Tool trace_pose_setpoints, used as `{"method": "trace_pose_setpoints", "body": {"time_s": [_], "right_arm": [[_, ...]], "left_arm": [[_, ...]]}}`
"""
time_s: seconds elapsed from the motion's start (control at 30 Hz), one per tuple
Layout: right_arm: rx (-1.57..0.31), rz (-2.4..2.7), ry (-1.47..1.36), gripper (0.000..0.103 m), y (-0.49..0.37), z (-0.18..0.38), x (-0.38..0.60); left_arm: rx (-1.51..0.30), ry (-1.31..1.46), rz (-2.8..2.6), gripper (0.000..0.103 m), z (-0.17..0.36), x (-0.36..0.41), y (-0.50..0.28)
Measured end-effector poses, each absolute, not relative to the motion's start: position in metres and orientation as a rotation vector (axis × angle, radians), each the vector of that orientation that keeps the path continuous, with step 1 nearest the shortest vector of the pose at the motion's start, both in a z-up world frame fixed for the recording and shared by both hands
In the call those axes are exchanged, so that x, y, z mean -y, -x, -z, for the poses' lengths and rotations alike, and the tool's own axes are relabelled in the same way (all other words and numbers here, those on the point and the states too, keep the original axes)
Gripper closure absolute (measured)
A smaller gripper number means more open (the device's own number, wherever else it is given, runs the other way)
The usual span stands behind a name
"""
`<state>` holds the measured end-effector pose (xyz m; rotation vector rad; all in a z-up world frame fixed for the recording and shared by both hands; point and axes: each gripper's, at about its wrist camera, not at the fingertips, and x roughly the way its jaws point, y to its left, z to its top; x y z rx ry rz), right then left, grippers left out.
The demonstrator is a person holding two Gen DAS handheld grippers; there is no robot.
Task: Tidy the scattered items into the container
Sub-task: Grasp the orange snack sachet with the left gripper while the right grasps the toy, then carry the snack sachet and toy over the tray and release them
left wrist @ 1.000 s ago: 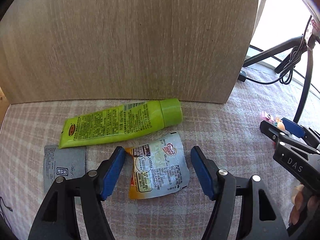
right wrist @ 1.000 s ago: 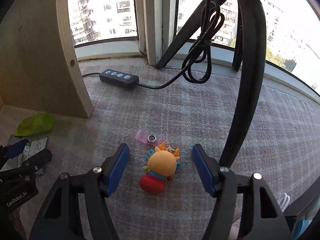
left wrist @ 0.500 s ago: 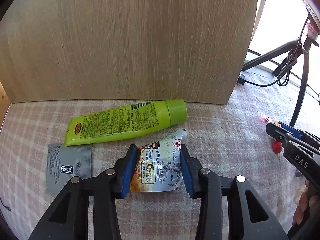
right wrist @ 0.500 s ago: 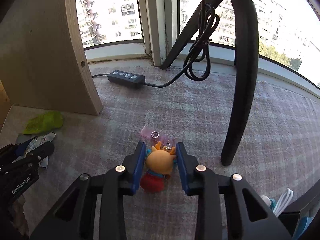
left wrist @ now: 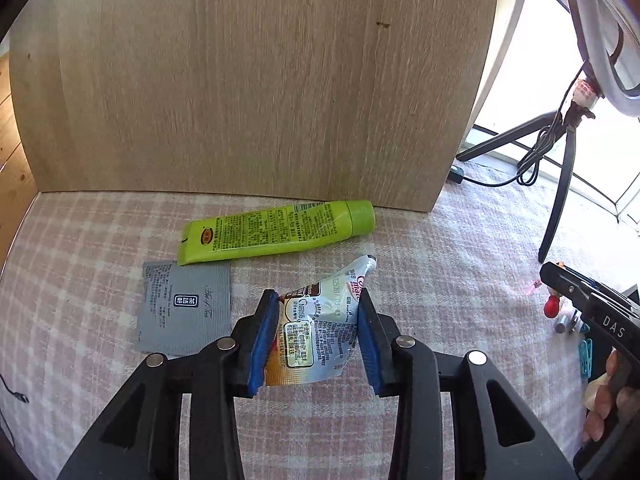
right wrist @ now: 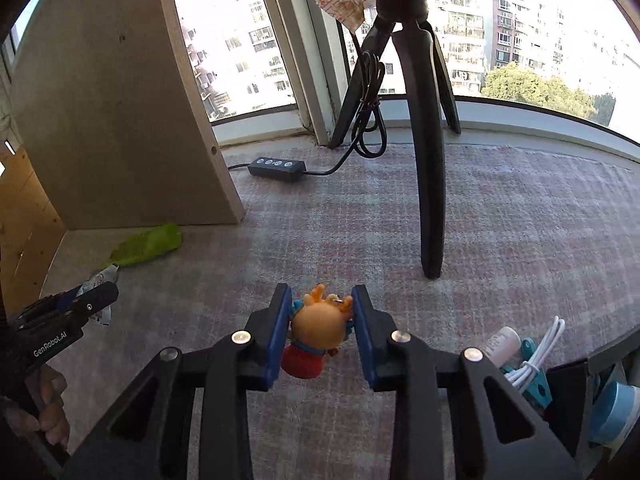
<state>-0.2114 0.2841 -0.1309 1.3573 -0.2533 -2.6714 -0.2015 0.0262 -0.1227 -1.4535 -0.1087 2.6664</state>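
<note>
The left gripper [left wrist: 318, 336] is closing, its blue pads pressed against both sides of a crumpled creamer sachet [left wrist: 320, 332], which buckles between them above the checked cloth [left wrist: 80, 272]. A green tube [left wrist: 276, 232] lies flat just beyond, near the foot of a wooden panel [left wrist: 248, 80], and a grey sachet [left wrist: 186, 308] lies flat to the left, its upper edge touching the tube's crimped end. The right gripper [right wrist: 321, 328] is clamped on a small orange toy figure [right wrist: 318, 332], held by the head with its red base hanging below the pads. A tripod [right wrist: 428, 140] stands beyond it. Clips and a coiled white cable [right wrist: 536, 356] sit at lower right.
</note>
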Motion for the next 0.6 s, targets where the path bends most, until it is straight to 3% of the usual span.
{"method": "trace_pose_setpoints", "body": {"time_s": [0.27, 0.6], "right_arm": [[0.321, 2.715, -1.236, 0.073, 0.168, 0.089, -0.303], [0.425, 2.948, -1.134, 0.073, 0.085, 0.038, -0.415]], "left_arm": [[0.087, 1.378, -2.572, 0.067, 0.110, -0.076, 0.190], [-0.041, 1.188, -2.338, 0.067, 0.066, -0.219, 0.159]]}}
